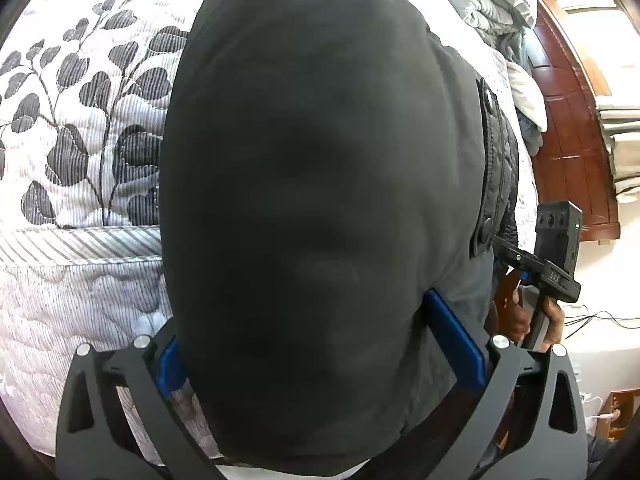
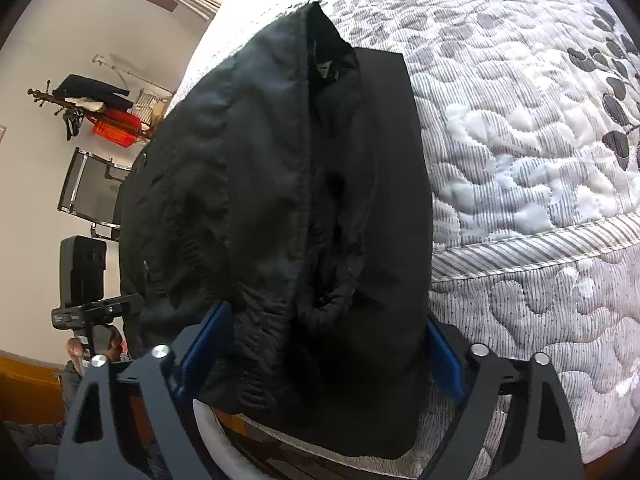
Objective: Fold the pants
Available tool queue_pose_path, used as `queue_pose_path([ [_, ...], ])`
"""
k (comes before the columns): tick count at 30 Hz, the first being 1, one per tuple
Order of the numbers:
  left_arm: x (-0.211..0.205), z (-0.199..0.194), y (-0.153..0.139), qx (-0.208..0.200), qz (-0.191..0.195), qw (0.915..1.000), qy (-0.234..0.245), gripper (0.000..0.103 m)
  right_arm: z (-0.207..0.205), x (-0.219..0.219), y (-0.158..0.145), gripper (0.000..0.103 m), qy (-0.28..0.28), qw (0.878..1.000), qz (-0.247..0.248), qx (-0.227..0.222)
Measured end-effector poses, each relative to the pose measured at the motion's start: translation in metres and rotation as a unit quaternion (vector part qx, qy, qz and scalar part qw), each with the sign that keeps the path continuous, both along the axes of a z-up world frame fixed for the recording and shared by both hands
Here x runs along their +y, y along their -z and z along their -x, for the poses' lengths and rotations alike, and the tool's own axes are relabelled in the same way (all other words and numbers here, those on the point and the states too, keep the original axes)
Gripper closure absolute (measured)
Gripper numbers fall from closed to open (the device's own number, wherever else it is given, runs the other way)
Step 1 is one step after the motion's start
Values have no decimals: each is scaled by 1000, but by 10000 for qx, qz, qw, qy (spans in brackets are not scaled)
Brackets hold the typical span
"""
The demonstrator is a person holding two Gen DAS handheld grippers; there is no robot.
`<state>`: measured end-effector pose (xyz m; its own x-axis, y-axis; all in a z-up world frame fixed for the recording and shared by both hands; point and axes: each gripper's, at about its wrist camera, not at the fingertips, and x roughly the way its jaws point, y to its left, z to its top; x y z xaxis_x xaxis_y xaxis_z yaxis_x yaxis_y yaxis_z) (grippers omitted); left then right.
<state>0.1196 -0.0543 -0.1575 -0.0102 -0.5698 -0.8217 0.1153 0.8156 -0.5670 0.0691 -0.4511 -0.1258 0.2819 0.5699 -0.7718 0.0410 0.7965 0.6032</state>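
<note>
The black pants (image 1: 320, 208) fill the middle of both views. They hang over the edge of a bed with a white and grey leaf-pattern mattress (image 1: 80, 140). In both pictures their long axis runs from the bottom of the frame up toward the top centre, so they point away from each camera and onto the bed. In the right wrist view the inner side shows, with a centre seam (image 2: 306, 184) going up the frame and a small label (image 2: 326, 70) near the top; its writing is too small to read.

The left gripper (image 1: 320, 344) has its blue pads at both sides of the cloth, wide apart; I cannot tell if they press it. The right gripper (image 2: 324, 344) also has the pants between its blue pads, and I cannot tell if they squeeze.

In the left wrist view the other gripper appears at right, held by a hand (image 1: 536, 320), with small letters that look like "DAS".
</note>
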Motion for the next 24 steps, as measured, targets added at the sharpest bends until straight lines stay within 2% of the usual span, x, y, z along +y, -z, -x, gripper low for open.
queue_pose_path([
  [3,-3,-2,-2,-13,-60,10000,-8,3,4,-1,-5,36,-3,9999,25,-135],
  [6,-7,-1,-4,-70,-138,9999,9,3,6,-1,-11,45,-34,9996,110,-273],
  [15,-7,0,-12,-181,-185,9996,-74,9,8,5,-25,58,25,9986,187,-491],
  [18,-6,2,-25,-498,-238,9984,-85,23,9,9,-33,61,-32,9975,335,-619],
  [20,-3,3,-33,-647,-231,9976,-60,36,8,14,-41,63,-65,9965,450,-703],
  [24,-2,1,-43,-798,-219,9966,-38,51,6,20,-57,64,-138,9942,541,-923],
])
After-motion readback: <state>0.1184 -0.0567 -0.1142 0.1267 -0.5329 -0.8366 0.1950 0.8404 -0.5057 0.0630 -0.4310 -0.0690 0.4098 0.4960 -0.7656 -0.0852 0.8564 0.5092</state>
